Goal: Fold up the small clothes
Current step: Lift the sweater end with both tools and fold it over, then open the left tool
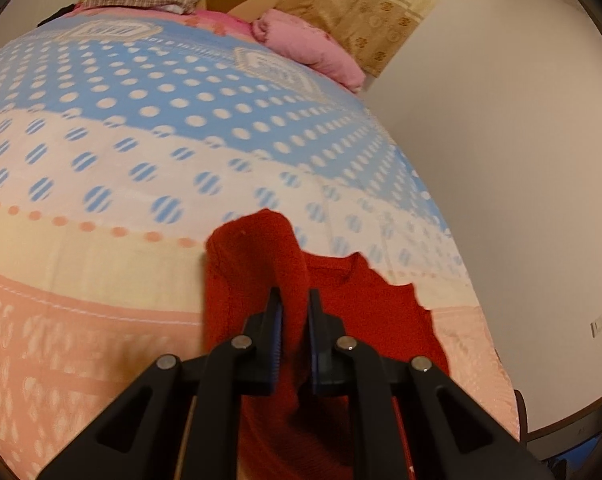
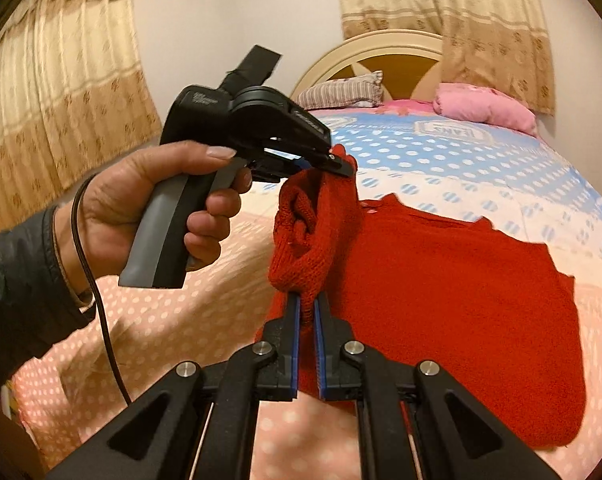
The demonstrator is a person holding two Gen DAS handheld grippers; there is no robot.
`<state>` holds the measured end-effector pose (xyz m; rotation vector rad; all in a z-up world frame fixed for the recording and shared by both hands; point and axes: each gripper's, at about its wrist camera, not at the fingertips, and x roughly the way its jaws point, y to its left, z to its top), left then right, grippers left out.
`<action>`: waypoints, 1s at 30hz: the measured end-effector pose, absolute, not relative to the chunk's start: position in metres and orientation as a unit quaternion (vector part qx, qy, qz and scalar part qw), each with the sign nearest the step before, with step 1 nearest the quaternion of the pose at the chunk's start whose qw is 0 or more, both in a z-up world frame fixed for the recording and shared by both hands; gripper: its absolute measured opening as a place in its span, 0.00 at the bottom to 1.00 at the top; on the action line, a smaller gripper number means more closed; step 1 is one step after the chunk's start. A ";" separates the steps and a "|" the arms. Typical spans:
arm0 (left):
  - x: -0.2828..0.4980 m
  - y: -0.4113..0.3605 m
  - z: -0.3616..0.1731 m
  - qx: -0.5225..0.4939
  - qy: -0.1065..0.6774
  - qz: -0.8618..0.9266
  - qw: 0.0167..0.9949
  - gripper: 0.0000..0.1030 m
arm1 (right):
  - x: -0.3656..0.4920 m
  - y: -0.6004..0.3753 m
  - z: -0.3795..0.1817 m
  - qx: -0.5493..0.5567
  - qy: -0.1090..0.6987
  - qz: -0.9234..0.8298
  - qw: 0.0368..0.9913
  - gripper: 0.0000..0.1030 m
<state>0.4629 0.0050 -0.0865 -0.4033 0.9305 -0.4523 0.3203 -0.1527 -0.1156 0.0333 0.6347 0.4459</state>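
Red knitted sweater (image 2: 441,280): body spread flat on the dotted bedspread (image 1: 141,140), near edge of bed; its left sleeve lifted off the cover. Left gripper (image 1: 294,300): nearly closed, pinching the raised sleeve fold. Right gripper (image 2: 308,300): pressed together on the sleeve's lower edge. Pink pillow (image 2: 485,108): far right.

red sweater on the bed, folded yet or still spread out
Mostly spread: the red sweater has its body flat on the bed, while one sleeve is lifted, pinched by the left gripper and right gripper.
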 end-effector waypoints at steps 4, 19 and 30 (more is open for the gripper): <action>0.461 -0.019 -0.077 -0.185 0.438 -0.227 0.850 0.11 | 0.315 -0.173 -0.112 0.041 0.304 0.210 0.928 0.05; 0.456 -0.109 -0.065 -0.143 0.442 -0.281 0.840 0.11 | 0.292 -0.248 -0.120 0.124 0.301 0.183 0.928 0.05; 0.456 -0.161 -0.084 -0.122 0.464 -0.304 0.823 0.11 | 0.279 -0.301 -0.141 0.180 0.313 0.153 0.920 0.05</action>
